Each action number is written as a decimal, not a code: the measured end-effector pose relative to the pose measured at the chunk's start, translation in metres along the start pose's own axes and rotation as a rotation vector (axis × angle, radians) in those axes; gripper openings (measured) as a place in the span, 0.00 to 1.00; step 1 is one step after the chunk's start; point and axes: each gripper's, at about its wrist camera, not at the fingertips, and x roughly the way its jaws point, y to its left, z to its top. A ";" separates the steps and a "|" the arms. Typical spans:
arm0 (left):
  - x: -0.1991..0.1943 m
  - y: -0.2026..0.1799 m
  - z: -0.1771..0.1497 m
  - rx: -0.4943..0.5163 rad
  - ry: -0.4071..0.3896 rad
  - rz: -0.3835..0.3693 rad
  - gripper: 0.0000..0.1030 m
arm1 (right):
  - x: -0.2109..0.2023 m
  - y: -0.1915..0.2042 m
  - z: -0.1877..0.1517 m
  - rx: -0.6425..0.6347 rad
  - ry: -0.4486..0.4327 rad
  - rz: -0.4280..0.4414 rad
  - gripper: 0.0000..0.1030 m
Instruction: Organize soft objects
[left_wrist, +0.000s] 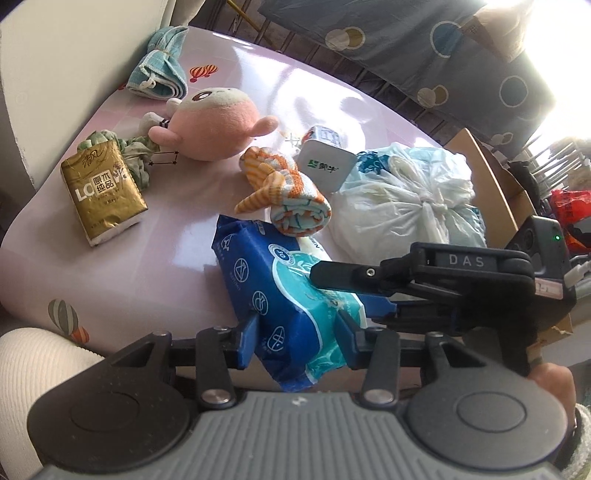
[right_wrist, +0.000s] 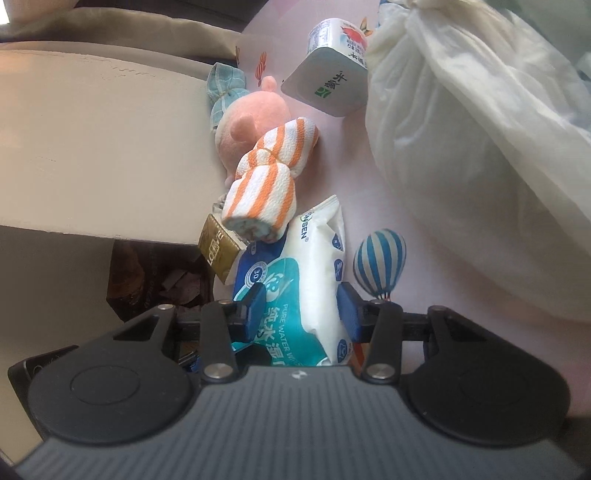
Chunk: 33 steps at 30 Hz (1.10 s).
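A blue and white wet-wipes pack (left_wrist: 284, 295) lies near the table's front edge. My left gripper (left_wrist: 299, 328) is shut on its near end. My right gripper (right_wrist: 304, 304) is shut on its other end and reaches in from the right in the left wrist view (left_wrist: 369, 277). The wipes pack (right_wrist: 306, 280) fills the gap between the right fingers. An orange-striped rolled towel (left_wrist: 288, 195) lies just beyond it, also in the right wrist view (right_wrist: 266, 184). A pink plush toy (left_wrist: 218, 122), a gold tissue pack (left_wrist: 101, 192) and a blue folded cloth (left_wrist: 162, 66) lie farther back.
A white yogurt cup (left_wrist: 325, 162) lies on its side beside a tied white plastic bag (left_wrist: 410, 195). A green crumpled cloth (left_wrist: 136, 155) sits behind the tissue pack. A cardboard box (left_wrist: 495, 184) stands off the right edge of the pink table (left_wrist: 166, 258). A white wall (right_wrist: 92, 147) is at left.
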 end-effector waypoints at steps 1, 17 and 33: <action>-0.005 -0.004 -0.001 0.014 -0.016 -0.004 0.43 | -0.004 0.000 -0.002 0.008 -0.003 0.010 0.42; -0.076 -0.066 0.027 0.160 -0.256 -0.037 0.41 | -0.066 0.047 0.003 -0.048 -0.123 0.162 0.42; -0.075 -0.123 0.065 0.249 -0.298 -0.097 0.41 | -0.123 0.035 0.029 -0.003 -0.237 0.254 0.42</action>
